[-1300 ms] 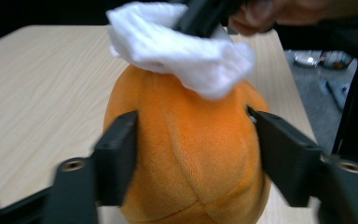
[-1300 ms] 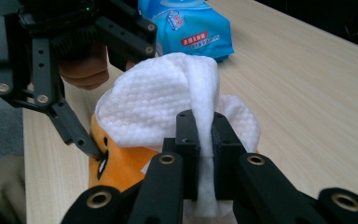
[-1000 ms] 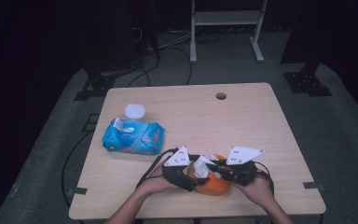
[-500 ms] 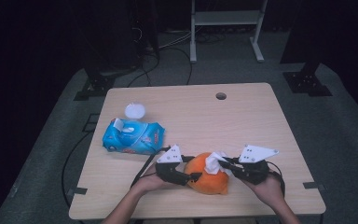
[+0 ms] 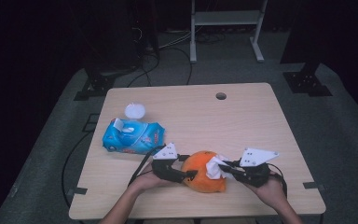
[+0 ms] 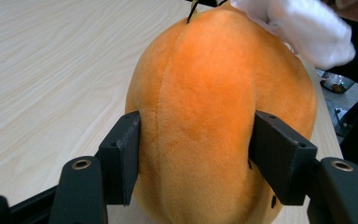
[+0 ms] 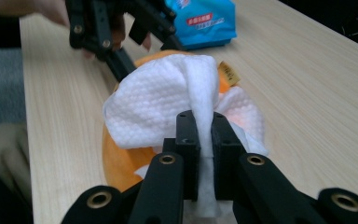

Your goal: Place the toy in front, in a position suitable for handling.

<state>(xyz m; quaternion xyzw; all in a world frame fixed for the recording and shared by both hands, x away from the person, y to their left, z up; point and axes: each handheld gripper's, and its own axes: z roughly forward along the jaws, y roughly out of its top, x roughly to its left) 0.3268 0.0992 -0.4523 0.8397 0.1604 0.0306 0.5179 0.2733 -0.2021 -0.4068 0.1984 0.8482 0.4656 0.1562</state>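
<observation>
The orange plush (image 5: 204, 178) lies at the lower centre of the high view, near the front edge of the counter (image 5: 242, 121). The left tool (image 6: 193, 154) has just been closing; its pads now press both sides of the plush, steadying it. The right tool (image 7: 204, 140) is clamped tight on a white wipe (image 7: 168, 100) draped over the plush's top. The step in hand appears to be wiping. The next move calls for drawing the wipe across the fabric while the left tool holds firm. The wipe pack (image 5: 133, 136) lies at centre left.

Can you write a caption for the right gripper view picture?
Right gripper wipes orange plush toy with white wipe.
</observation>
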